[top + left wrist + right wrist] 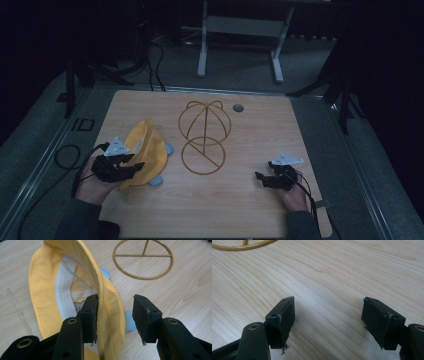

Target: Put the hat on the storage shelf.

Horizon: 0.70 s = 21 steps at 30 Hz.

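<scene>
So the left tool [115, 317] is sitting wide open around the yellow cap's [146, 150] folded edge on the tabletop's [240, 200] left side, not pinching yet. Right tool [328, 322] is hovering open and empty. Next it needs squeezing, then lifting toward the wire stand [204, 137], I guess.

From my left gripper view, the yellow cap [75, 290] runs off the bottom edge, and its fold hides most of the blue pieces [128, 320] behind.

Black grippers [131, 167] — grey plates, trailing cables, dark sleeves [82, 222].
</scene>
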### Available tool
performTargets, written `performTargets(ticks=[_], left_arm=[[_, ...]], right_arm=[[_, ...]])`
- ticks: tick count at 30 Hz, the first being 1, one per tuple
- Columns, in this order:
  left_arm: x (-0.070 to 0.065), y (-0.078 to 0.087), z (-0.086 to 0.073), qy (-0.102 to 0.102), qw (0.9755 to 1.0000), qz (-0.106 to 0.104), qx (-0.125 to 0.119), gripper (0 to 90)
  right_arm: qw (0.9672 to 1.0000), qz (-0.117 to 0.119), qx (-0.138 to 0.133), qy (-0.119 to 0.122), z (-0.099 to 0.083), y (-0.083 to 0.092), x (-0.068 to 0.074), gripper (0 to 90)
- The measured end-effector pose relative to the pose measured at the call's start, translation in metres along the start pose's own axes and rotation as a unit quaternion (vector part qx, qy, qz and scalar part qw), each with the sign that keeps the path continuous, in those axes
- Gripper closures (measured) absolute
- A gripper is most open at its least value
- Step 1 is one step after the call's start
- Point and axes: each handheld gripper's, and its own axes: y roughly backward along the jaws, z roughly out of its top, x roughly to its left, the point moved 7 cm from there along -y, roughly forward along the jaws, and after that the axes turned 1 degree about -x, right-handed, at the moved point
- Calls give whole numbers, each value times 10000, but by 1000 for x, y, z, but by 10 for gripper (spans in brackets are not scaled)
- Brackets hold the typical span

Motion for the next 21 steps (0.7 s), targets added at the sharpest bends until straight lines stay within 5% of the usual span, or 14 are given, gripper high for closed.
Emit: performTargets(ticks=[14,21], left_arm=[[-21,27,16,-332,9992,-108,-205,612],[-25,18,10,-338,9991,-245,-116,816]], right_arm=[[10000,0,1,-1,0,0,0,268],[10000,0,2,-2,0,0,0,268]])
